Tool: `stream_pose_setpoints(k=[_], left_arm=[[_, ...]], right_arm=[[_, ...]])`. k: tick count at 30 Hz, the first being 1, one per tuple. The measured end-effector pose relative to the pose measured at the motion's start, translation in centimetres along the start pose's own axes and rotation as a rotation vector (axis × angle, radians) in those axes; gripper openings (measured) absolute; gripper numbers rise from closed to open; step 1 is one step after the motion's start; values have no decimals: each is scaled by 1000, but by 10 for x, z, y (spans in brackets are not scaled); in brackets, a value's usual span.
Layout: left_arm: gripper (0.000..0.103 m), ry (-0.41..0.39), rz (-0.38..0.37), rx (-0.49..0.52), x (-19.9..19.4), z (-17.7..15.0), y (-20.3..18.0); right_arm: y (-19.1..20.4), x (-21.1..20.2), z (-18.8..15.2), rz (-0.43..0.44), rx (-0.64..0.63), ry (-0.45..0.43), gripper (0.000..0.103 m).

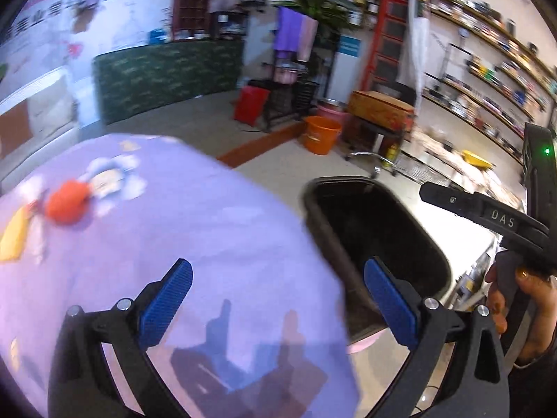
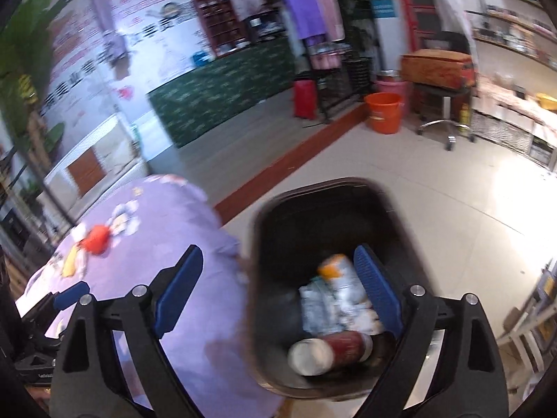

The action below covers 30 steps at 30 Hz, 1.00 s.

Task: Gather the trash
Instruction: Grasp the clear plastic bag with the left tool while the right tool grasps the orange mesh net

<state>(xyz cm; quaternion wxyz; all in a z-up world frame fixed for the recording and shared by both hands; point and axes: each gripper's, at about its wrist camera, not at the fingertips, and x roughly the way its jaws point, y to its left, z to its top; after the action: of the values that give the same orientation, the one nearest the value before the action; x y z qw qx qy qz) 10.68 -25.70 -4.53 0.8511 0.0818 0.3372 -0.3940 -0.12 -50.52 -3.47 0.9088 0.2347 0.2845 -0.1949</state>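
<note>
Shelves, a green counter and an orange bucket (image 1: 319, 134) fill the shop behind your work area, all smeared by motion blur.

From the left wrist view, your left gripper (image 1: 278, 299) hangs over the edge of the table (image 1: 216, 237) with its lilac flowered cloth, jaws spread wide and nothing between the blue pads. An orange lump of trash (image 1: 66, 205) lies far across the cloth, with a yellow scrap (image 1: 14, 233) just beside it near the table's edge; both are well apart from the gripper. The black bin (image 1: 379, 230) stands on the floor right against the table, probably so that trash can go over the edge in one short move. At the right, your right gripper (image 1: 487, 214) shows from the side, and the letters "DAS" can be read on its black arm. A green light glows on the unit above it.

From the right wrist view, your right gripper (image 2: 278, 289) is over the bin (image 2: 278, 230), jaws wide apart and holding nothing. Inside the bin lie a red can (image 2: 344, 343), a white cup (image 2: 310, 357), crumpled wrappers (image 2: 334, 310) and an orange-capped container (image 2: 336, 268); I cannot make out their labels. The orange lump (image 2: 97, 238) and yellow scrap (image 2: 69, 264) remain on the table (image 2: 195, 278). Red wall lettering is too blurred to read. I judge those two pieces are what is left to collect.
</note>
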Motion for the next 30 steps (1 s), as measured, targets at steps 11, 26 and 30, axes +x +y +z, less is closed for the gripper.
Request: stream_pose_setpoints(k=[11, 26, 30], left_arm=[[97, -30, 220, -190, -55, -29, 112], [97, -16, 407, -533, -98, -63, 263], [97, -24, 447, -548, -97, -53, 289]], right_arm=[[134, 50, -19, 252, -217, 140, 90], [327, 149, -38, 402, -571, 325, 90], [365, 172, -39, 357, -700, 323, 86]])
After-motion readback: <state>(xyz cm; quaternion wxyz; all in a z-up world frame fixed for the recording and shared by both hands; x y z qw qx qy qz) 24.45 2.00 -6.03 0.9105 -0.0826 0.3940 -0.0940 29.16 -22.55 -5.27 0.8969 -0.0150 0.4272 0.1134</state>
